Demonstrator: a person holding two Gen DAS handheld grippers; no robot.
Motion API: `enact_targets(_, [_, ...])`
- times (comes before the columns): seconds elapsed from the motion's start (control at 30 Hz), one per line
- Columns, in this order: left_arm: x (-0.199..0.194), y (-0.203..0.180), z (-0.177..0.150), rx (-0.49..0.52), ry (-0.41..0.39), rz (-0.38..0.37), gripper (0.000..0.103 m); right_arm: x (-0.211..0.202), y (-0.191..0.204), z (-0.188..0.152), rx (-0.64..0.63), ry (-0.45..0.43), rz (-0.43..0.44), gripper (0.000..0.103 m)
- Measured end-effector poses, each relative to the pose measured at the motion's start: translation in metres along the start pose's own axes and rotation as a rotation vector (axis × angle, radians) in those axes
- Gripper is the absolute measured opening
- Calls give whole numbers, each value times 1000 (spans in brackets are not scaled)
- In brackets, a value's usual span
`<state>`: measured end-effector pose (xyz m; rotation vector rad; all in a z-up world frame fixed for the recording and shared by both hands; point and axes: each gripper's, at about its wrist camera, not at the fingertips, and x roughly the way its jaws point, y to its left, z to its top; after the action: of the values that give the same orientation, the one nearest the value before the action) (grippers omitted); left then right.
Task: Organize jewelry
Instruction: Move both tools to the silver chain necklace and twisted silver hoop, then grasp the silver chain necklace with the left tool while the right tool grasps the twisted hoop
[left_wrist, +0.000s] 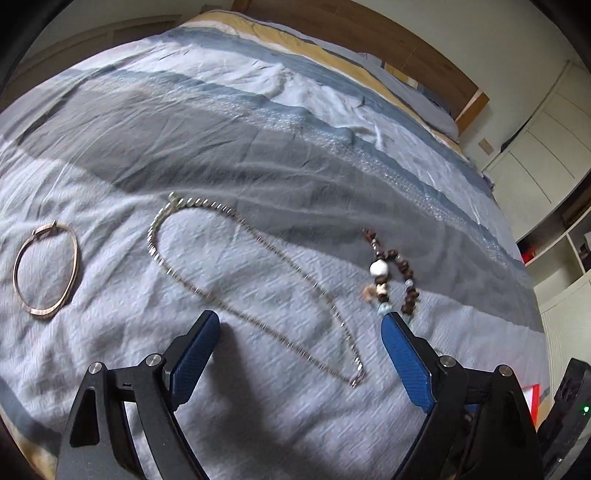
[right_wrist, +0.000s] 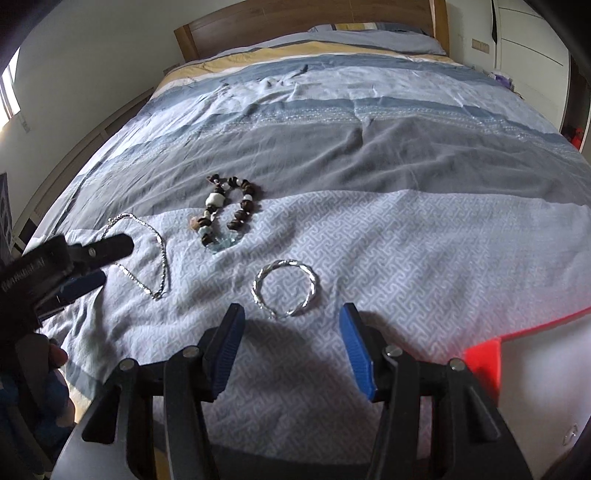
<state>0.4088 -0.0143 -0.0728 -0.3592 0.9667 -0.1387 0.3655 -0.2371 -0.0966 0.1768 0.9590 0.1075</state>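
Bed (right_wrist: 424, 236) inspected; jewelry laid out on quilt. Left claw (left_wrist: 299, 339) noted wide open, empty, poised over silver chain necklace (left_wrist: 258, 280), whose clasp end lies betw. the fingers. Right claw (right_wrist: 291, 332) approx. half open, empty, just short of twisted silver bangle (right_wrist: 286, 291). Beaded bracelet (right_wrist: 229, 210) and thin bronze bangle (left_wrist: 46, 269) lie apart. Chain judged light, limp, slippery: best pinched nr. clasp. Silver bangle judged stiff; rim to be gripped.

Home bedroom: quilted bed (right_wrist: 369, 155), wooden headboard (right_wrist: 295, 26).
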Motion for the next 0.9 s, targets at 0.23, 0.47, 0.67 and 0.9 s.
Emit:
enact_targets(0.23, [17,0,11,-44,6,80,88,11,-3,10,4,-7,4,52])
enact_targets(0.47, [43,-9,10,-4,49,210,88,18,-5,10,7,-19,17,53])
enact_targets(0.67, [39,-8,-4,33,-3,288,56,18,-1,10,-34,-17,28,51])
enact_targets(0.9, [19,19,-10,-9,-13,235,5,17,1,8,-34,-11,57,38])
